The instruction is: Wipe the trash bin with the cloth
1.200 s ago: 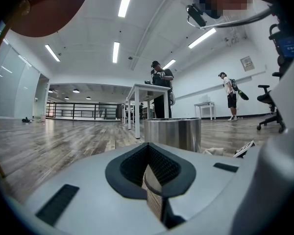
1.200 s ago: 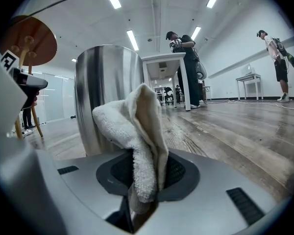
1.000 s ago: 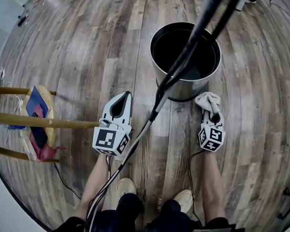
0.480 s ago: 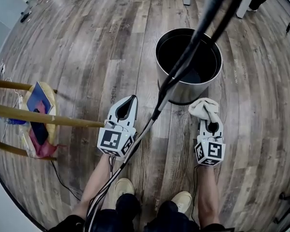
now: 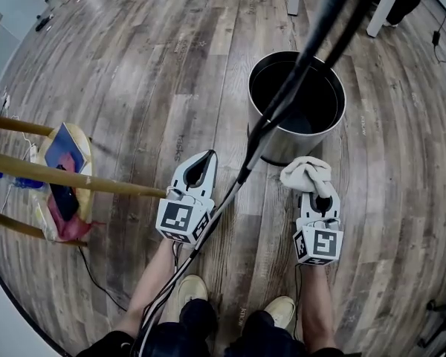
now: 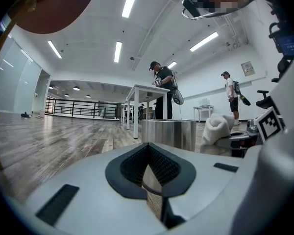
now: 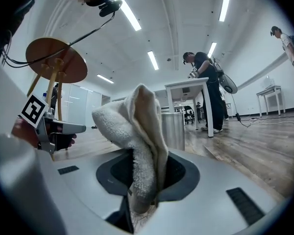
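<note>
**Steel bin upright, cloth pinched just short of its wall**

Trash bin (image 5: 288, 149) stood upright on the wood plank floor (image 5: 134, 88), long axis vertical, open mouth facing up, dark inside. Its wall also showed ahead in the left gripper view (image 6: 169, 133).

Right gripper (image 5: 317, 192) had its jaws clamped on a cream terry cloth (image 5: 306, 174). The cloth rose out of the jaws as a folded wad, long axis running along the gripper and pointing at the bin, its top lobe flopped to the left in the right gripper view (image 7: 137, 141). In the head view the cloth lay just beside the foot of the bin's near wall; contact could not be judged.

Left gripper (image 5: 206, 158) was well apart on the left, aimed the same way, jaw tips together with nothing between them (image 6: 148, 147).

A black cable (image 5: 282, 110) hung across the bin in the head view. A wooden stool (image 5: 67, 181) stood at far left.

Against one second earlier: the cloth had shifted leftward along the bin's front, from its right-hand side toward its middle. The left gripper kept much the same station.
</note>
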